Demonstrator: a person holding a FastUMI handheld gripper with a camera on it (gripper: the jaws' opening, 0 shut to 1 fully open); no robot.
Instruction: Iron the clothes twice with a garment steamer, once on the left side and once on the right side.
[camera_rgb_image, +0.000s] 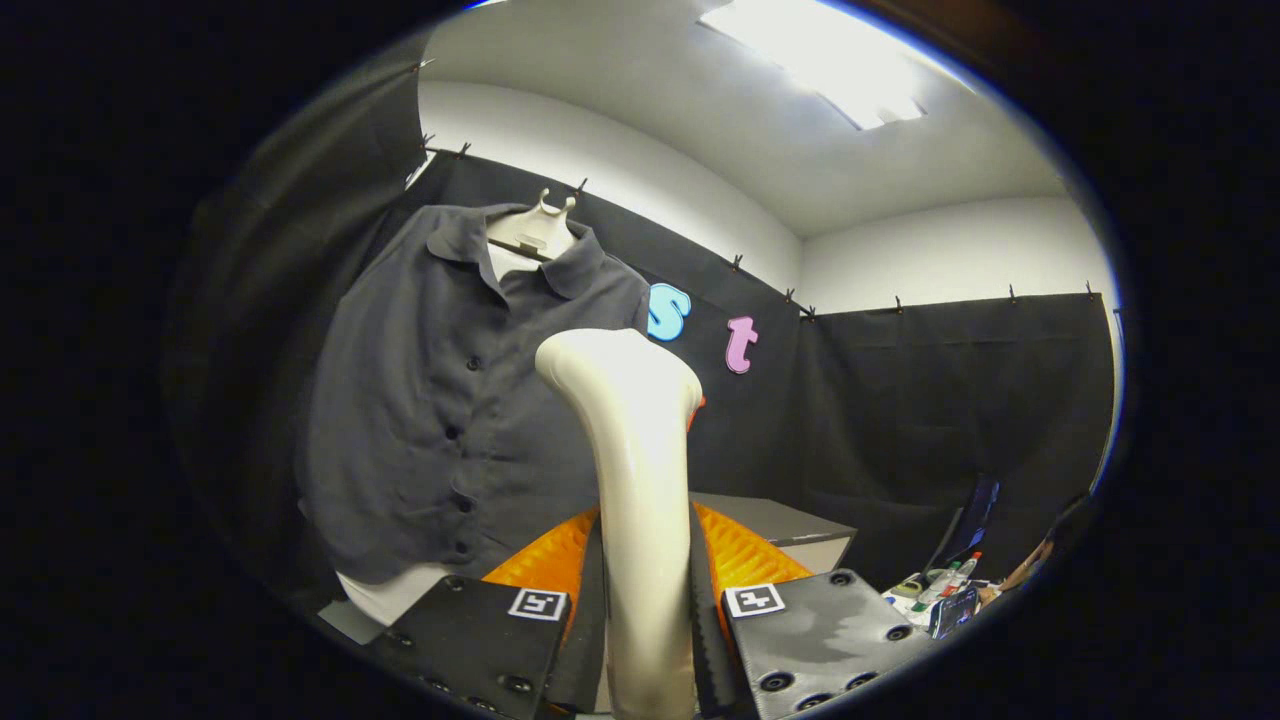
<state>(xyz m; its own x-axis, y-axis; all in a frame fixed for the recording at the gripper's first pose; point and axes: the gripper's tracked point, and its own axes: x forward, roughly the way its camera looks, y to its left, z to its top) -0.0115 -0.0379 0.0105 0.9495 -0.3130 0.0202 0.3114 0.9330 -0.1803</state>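
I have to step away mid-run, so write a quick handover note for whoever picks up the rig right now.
Gripper: shut on the garment steamer, clamping its cream handle between both fingers, head raised upright.
Shirt: dark, buttoned, on a hanger against the booth wall, beyond and to the left of the steamer head; the head looks short of the fabric.
Done: steamer picked up.
Left: as far as this view tells, both passes, left and right.

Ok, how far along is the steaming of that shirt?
Done: the gripper is shut on the steamer, both fingers pressing on its handle. In hand: the steamer's head is raised in front of the shirt, near its right half; contact can't be judged. Left: nothing visible shows either pass finished, so count both sides as pending.
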